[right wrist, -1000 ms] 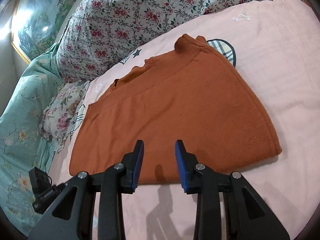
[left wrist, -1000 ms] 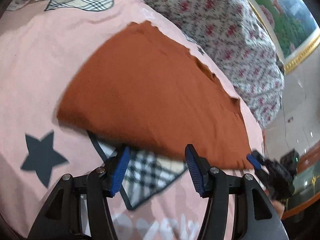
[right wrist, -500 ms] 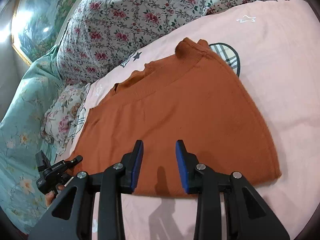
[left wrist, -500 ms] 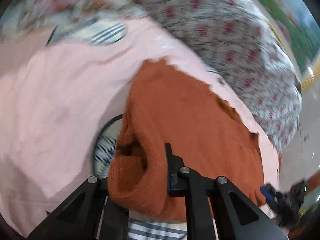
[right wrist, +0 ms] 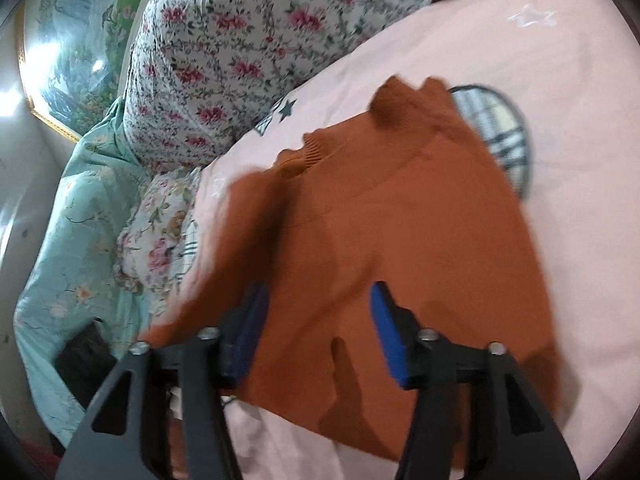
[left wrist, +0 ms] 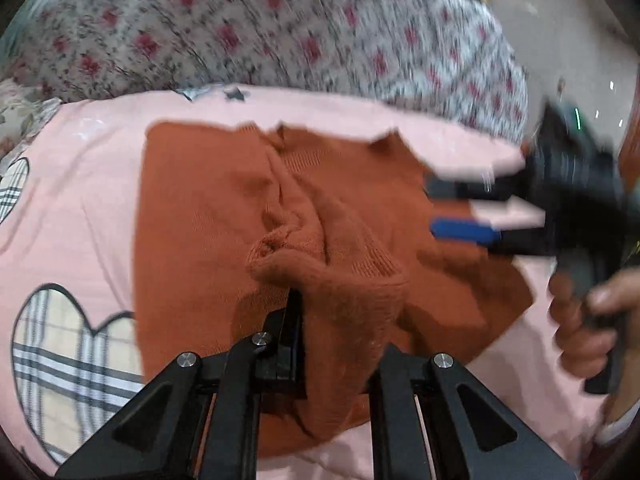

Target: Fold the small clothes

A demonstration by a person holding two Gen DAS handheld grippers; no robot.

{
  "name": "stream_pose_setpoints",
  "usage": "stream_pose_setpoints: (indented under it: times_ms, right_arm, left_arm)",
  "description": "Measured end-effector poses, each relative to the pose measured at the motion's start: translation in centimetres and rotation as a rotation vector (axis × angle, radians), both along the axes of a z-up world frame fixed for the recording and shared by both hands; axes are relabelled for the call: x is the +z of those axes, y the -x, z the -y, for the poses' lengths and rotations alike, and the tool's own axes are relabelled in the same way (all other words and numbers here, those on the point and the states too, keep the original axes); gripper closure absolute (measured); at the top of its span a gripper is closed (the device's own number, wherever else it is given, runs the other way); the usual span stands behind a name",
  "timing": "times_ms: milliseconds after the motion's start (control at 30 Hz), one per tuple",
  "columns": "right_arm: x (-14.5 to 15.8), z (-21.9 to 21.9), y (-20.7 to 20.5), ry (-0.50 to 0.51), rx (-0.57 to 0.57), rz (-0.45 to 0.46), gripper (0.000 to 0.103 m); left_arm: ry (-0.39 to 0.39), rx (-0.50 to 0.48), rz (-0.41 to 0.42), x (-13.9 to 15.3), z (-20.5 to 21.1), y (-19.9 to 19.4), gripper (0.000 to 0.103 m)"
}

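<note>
An orange knitted sweater (left wrist: 200, 208) lies on a pink bedsheet (left wrist: 72, 216). My left gripper (left wrist: 336, 320) is shut on a bunched fold of the sweater and holds it lifted over the rest of the garment. In the right wrist view the sweater (right wrist: 420, 220) fills the middle, its ribbed collar toward the pillows. My right gripper (right wrist: 316, 328) is open, its blue pads just above the sweater's near edge. It also shows in the left wrist view (left wrist: 464, 212) at the sweater's right side, held by a hand.
A floral quilt (right wrist: 240, 52) and a teal floral blanket (right wrist: 76, 216) lie behind and left of the sweater. The sheet has plaid heart patches (left wrist: 72, 344) and a dark star (left wrist: 234, 94). A framed painting (right wrist: 68, 40) hangs on the wall.
My left gripper closed on the sweater's edge and has carried the fold up and across the garment. My right gripper has opened wider and moved closer over the sweater.
</note>
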State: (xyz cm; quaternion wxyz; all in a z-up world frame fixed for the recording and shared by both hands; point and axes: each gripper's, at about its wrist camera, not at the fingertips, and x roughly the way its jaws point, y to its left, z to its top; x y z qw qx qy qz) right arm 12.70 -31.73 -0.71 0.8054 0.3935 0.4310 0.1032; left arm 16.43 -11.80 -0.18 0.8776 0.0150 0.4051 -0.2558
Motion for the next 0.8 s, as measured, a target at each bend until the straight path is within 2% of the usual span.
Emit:
stream_pose_setpoints:
  times_ms: [167,333,367,400,433,567,633,700,800]
  right_arm:
    - [-1.6,-3.3,-5.5,0.011,0.119,-0.056,0.040]
    - [-2.0,-7.1,-10.8,0.043,0.213,-0.041,0.043]
    - [-1.9,-7.9,-11.7,0.064,0.229,-0.040,0.059]
    - [-1.8,-8.2,-12.2,0.092,0.239,-0.043,0.083]
    - [-1.3,-8.5,-12.6,0.140,0.248,-0.043,0.088]
    - [3.2,-5.8,-10.4,0.199,0.224,0.104,0.089]
    - [5.0,-3.6,-8.8,0.233,0.183,0.142,0.089]
    - [5.7,-1.1,-7.2,0.270,0.136,0.146,0.089]
    - [4.0,2.7,-5.2,0.332,0.076,0.068,0.089]
  left_arm:
    - [-0.015,-0.003,0.028,-0.2,0.3,0.5,0.093]
    - [-0.063,-0.021,0.065,0.3,0.5,1.3,0.093]
    - [-0.073,-0.022,0.074,0.5,0.5,1.5,0.093]
    - [-0.082,-0.024,0.090,1.1,0.5,1.7,0.093]
    - [-0.077,-0.028,0.096,1.6,0.6,1.7,0.093]
    - [0.034,-0.085,0.113,5.1,1.4,1.8,0.093]
    - [0.094,-0.140,0.103,6.3,3.3,1.7,0.093]
    - [0.120,-0.186,0.073,6.1,5.9,1.8,0.092]
    - [0.129,-0.238,-0.001,3.7,9.3,1.7,0.092]
